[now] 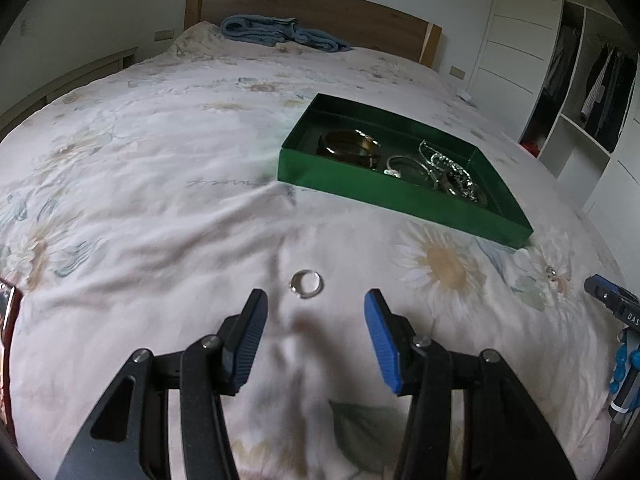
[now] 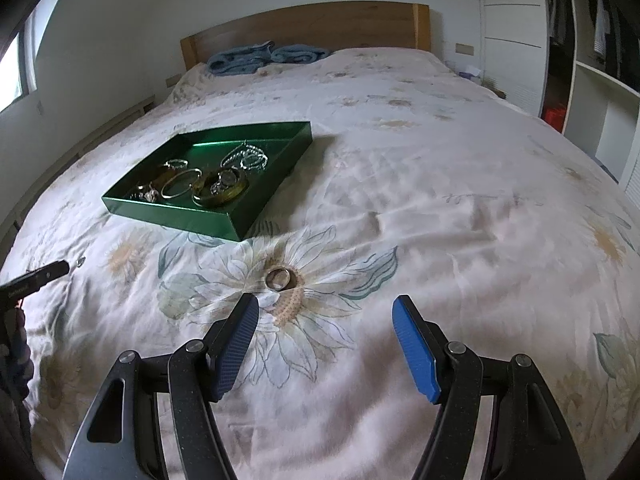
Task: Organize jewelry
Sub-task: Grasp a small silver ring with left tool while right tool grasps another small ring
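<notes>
Through my left wrist camera, my left gripper pointed down at the bed, its fingers spread wide with nothing between them. A small silver ring lay on the floral quilt just ahead of the fingertips, about midway across the gap and not touching either pad. Farther ahead and off to the right of the fingers sat the green tray, holding a broad gold-brown bangle at its left end and a tangle of thin silver bangles and chains toward its right. At the right edge, near the bed's side, part of my right gripper showed, with a second small ring lying just ahead of it.

Through my right wrist camera, my right gripper also hung over the quilt, its fingers spread apart and empty. A wider band ring rested in the middle of a printed flower, just ahead of the left fingertip and clear of it. The green tray lay ahead and well to the left, its jewelry heaped inside. A finger of my left gripper reached in at the left edge, with a tiny ring just beyond its tip.
</notes>
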Motion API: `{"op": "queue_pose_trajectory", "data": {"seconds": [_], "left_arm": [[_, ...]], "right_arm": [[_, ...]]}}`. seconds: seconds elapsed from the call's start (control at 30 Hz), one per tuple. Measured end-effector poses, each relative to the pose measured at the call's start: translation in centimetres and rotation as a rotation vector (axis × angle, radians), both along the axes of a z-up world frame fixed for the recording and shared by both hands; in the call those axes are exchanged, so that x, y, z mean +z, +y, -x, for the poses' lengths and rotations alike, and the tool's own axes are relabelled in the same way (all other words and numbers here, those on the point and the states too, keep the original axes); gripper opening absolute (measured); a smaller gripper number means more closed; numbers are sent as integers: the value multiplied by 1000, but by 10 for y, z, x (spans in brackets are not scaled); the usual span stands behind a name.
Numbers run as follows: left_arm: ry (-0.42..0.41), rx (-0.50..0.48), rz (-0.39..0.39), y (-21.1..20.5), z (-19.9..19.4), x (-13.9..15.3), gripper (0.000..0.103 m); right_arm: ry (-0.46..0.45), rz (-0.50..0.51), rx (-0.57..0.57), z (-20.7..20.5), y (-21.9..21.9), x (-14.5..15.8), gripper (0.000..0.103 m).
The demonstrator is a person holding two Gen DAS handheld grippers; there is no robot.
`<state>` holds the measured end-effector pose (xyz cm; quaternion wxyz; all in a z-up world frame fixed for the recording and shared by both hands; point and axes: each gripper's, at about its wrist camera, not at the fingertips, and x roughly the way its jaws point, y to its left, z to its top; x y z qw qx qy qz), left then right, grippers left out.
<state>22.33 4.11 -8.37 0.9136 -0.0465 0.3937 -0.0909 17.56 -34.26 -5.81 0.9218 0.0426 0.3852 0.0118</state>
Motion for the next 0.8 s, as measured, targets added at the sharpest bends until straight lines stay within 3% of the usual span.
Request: {"op": "queue_pose_trajectory", "data": {"seconds": [0.2,0.5,0.7,0.8], "left_arm": [[19,12,21,4,-18,-12,38],[33,3,-17,-2,-29,-26,28],[26,2,-50,-8,-29,-31,24],[22,1,-52,-8,-28,-32,23]], "right_arm": [[15,11,38,-14,9,-11,69],[53,38,111,-36,26,-28,67],[78,61,136,-50,32,-33,60],[90,70,146,-56,35,-34,48]]}}
